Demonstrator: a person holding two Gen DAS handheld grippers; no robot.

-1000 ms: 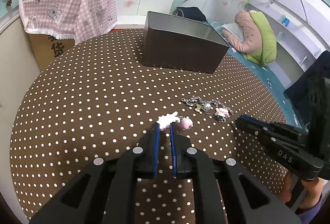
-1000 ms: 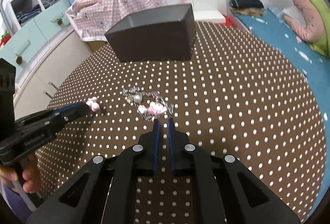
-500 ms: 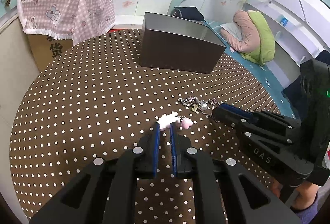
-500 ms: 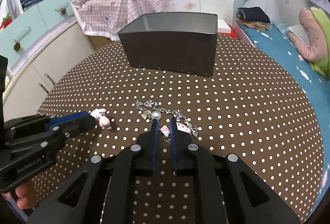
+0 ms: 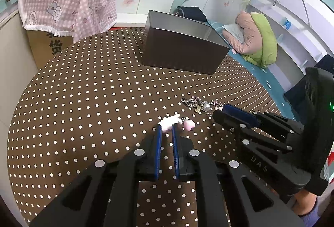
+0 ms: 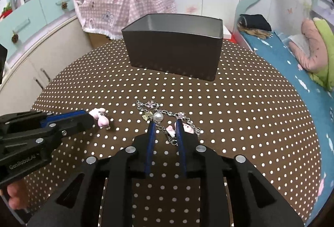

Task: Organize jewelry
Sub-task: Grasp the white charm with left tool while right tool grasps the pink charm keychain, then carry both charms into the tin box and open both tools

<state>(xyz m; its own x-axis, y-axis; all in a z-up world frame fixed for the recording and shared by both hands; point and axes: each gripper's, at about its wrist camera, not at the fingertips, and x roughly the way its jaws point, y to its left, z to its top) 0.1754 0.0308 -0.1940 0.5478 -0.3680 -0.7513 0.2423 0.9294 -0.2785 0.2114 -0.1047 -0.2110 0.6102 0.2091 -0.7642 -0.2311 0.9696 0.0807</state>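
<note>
A small pink-and-white charm (image 5: 169, 121) with a pink heart bead (image 5: 189, 125) lies on the brown dotted tablecloth (image 5: 87, 101). My left gripper (image 5: 166, 129) is shut on its near end; the right wrist view shows the same charm (image 6: 99, 116) at the left gripper's (image 6: 88, 118) tip. A silver chain bracelet (image 6: 158, 116) with a pearl and pink charms lies to its right. My right gripper (image 6: 165, 125) stands slightly open over the bracelet's near part, a pink charm and chain between its fingers. The left wrist view shows the right gripper (image 5: 219, 112) covering the bracelet's (image 5: 198, 103) right end.
A dark open tin box (image 6: 173, 53) stands at the table's far side. Behind it are a pink checked cloth (image 5: 68, 5) over a carton and white wardrobe doors. A bed with a blue sheet (image 6: 292, 64) lies to the right. A hand (image 6: 14, 195) holds the left gripper.
The right gripper came in from the right over the bracelet, and its jaws have parted a little around the pink charm. The left gripper has stayed on its charm.
</note>
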